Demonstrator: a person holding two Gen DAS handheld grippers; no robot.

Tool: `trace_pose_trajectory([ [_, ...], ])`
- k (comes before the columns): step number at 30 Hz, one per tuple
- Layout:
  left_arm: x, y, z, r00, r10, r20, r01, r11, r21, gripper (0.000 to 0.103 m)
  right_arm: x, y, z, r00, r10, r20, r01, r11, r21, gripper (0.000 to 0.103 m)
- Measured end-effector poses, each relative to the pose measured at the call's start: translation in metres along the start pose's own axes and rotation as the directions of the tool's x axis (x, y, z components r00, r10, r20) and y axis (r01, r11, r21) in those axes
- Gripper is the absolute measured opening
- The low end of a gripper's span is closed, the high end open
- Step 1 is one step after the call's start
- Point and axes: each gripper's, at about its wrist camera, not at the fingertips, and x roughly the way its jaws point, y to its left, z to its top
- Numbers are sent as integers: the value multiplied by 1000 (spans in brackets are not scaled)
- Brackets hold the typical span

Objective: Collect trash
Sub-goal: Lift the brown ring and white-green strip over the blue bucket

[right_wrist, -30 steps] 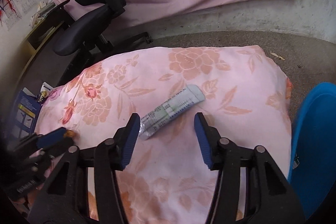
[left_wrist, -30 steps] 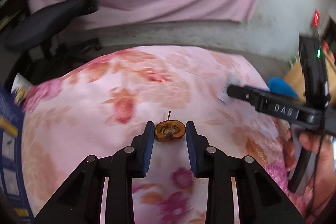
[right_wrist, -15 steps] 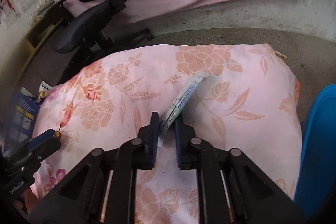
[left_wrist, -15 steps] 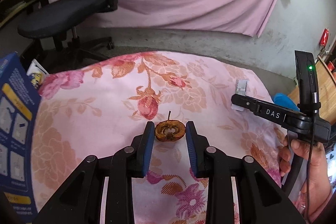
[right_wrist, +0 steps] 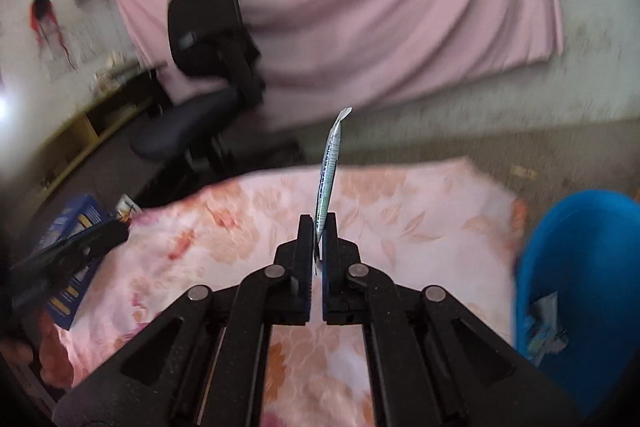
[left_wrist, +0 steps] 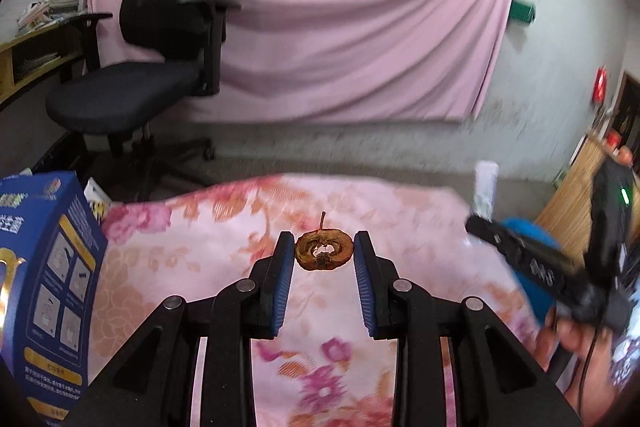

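A browned, dried apple core [left_wrist: 324, 251] with a short stem is pinched between the blue pads of my left gripper [left_wrist: 323, 255], held above the flowered pink cloth [left_wrist: 208, 251]. My right gripper [right_wrist: 318, 229] is shut on a flat silvery wrapper [right_wrist: 330, 163] that stands up on edge from its fingertips, clear of the cloth [right_wrist: 408, 211]. In the left wrist view the right gripper [left_wrist: 480, 223] shows at the right, with the wrapper [left_wrist: 486, 187] sticking up. A blue bin [right_wrist: 592, 267] stands at the right, with some trash [right_wrist: 548, 327] inside.
A blue printed box [left_wrist: 44, 287] stands at the cloth's left edge. Beyond the cloth are a black office chair [left_wrist: 160, 67] and a pink curtain [left_wrist: 360, 27]. A hand [left_wrist: 576, 339] holds the right gripper. A wooden shelf [right_wrist: 80, 139] runs along the left wall.
My right gripper closed on the wrapper and lifted it off the cloth, turning it on edge. My left gripper rose and tilted up, still holding the apple core.
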Motion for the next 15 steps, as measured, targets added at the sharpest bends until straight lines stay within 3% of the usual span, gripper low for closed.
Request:
trace_pose_trajectory([
  [5,-32,-24,5,984,-62,167,54,997,52,26,-59,10,-1,976,-54,210,75,993,-95,31],
  [8,-51,-45,8,961,-102,257,78,991,105,26,-95,10,0,938,-70,339,118,986,-120,31],
  [15,-92,-105,8,880,-185,438,87,968,234,26,-157,-5,-4,853,-118,508,211,969,-129,31],
])
